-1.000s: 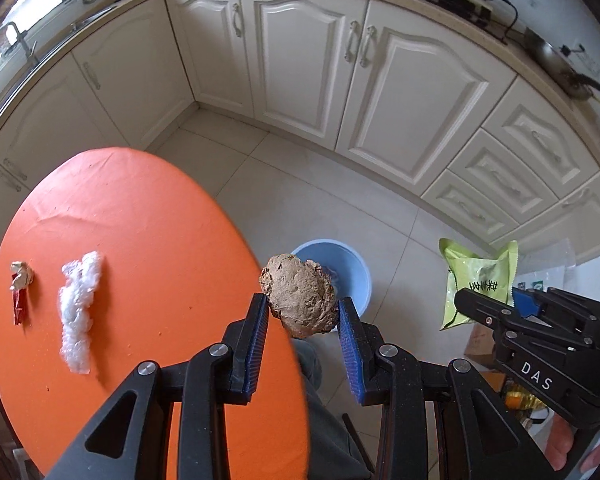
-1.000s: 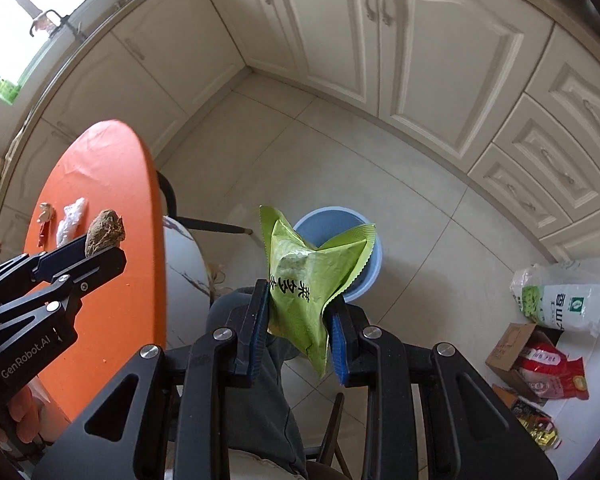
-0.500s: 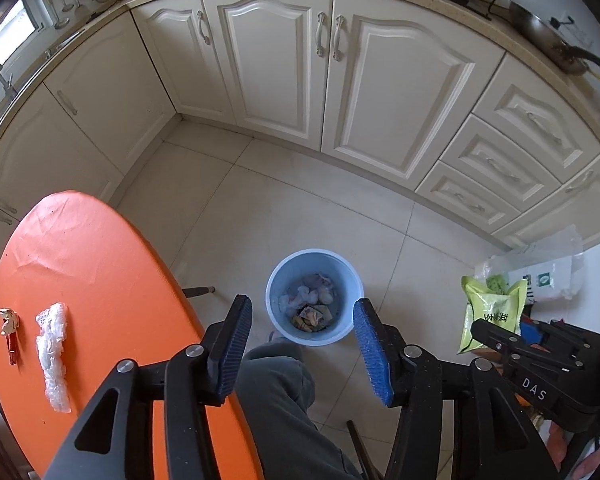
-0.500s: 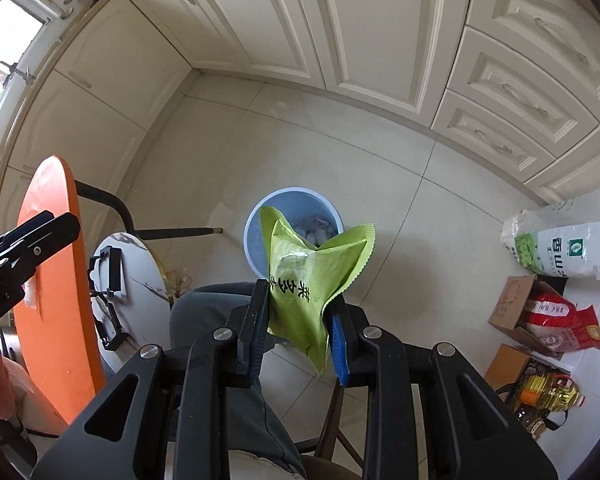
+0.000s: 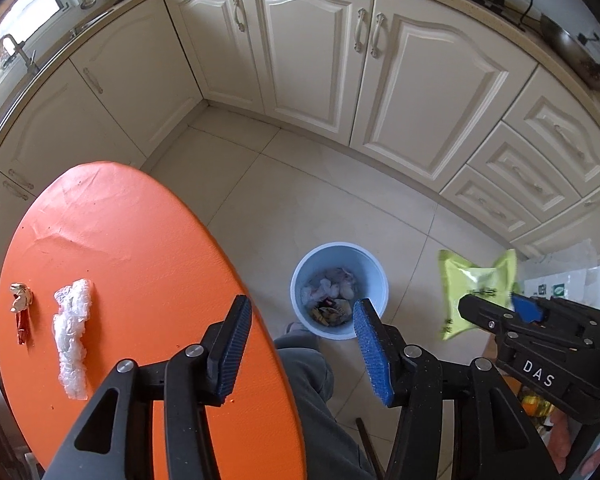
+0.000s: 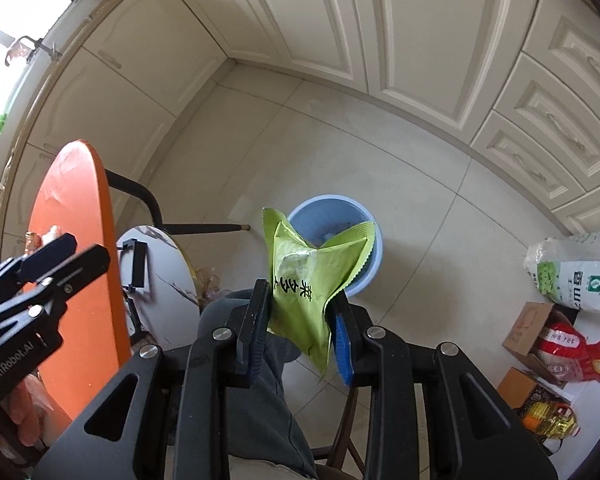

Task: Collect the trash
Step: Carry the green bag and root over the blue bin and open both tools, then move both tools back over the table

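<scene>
My left gripper (image 5: 302,312) is open and holds nothing; it hangs beside the orange table (image 5: 140,260), above the blue bin (image 5: 376,276). The bin stands on the floor with crumpled trash inside. A white plastic wrap (image 5: 72,328) and a red-and-gold wrapper (image 5: 20,308) lie on the table's left part. My right gripper (image 6: 300,296) has a puffy green packet (image 6: 312,272) between its jaws, which are opening; both pads still touch it. The packet hangs over the near rim of the bin (image 6: 370,260). The left wrist view shows that packet (image 5: 472,276) blurred at the right.
A person's grey trouser leg (image 5: 312,380) lies under both grippers. A white round stool (image 6: 160,272) stands by the table. Rice bags and boxes (image 6: 572,280) and an oil bottle (image 6: 552,420) crowd the floor at right. Cream cabinets (image 5: 420,100) line the back.
The brown lump has left my left gripper, whose jaws went wide and stayed empty. The right gripper moved over the bin, and its jaws have widened slightly around the green packet.
</scene>
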The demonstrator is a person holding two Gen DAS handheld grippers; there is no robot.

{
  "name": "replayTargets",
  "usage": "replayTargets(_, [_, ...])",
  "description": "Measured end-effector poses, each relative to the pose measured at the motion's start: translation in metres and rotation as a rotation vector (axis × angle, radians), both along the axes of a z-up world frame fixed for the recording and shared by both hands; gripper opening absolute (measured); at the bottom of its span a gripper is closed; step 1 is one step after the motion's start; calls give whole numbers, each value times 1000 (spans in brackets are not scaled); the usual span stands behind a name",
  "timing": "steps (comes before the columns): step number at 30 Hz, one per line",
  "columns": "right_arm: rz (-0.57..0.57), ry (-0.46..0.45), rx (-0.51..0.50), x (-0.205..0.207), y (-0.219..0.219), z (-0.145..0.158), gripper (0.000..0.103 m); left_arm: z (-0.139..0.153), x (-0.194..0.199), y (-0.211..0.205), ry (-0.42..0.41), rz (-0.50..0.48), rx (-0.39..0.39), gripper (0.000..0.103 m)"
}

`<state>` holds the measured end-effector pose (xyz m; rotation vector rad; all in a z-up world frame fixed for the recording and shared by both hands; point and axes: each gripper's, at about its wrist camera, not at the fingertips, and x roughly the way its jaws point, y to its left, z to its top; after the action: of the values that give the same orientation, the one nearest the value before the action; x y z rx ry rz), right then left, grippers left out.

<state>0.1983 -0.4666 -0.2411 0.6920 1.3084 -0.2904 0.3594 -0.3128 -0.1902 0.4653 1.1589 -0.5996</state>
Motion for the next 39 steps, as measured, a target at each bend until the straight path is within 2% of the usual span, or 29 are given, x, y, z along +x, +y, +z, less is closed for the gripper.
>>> replayTargets(2, [-4, -12, 10, 6, 4, 4, 68, 1, 2, 6, -2, 13, -2, 49])
replayTargets(4, [4, -35, -18, 11, 9, 11, 73, 3, 3, 11, -2, 23, -6, 49])
replayTargets(6, [23, -27, -43, 15, 15, 14, 73, 4, 5, 17, 7, 37, -14, 50])
replayTargets(15, [38, 7, -40, 11, 22, 12, 73, 8, 5, 30, 24, 29, -22, 50])
replayTargets(25, [44, 6, -61, 5, 32, 24, 73, 15, -7, 49, 24, 32, -40, 50])
replayTargets(31, [82, 1, -67, 11, 53, 34, 73, 25, -11, 84, 14, 68, -59, 50])
replayTargets(39, [175, -25, -70, 30, 102, 52, 73, 38, -9, 154, 7, 166, -92, 50])
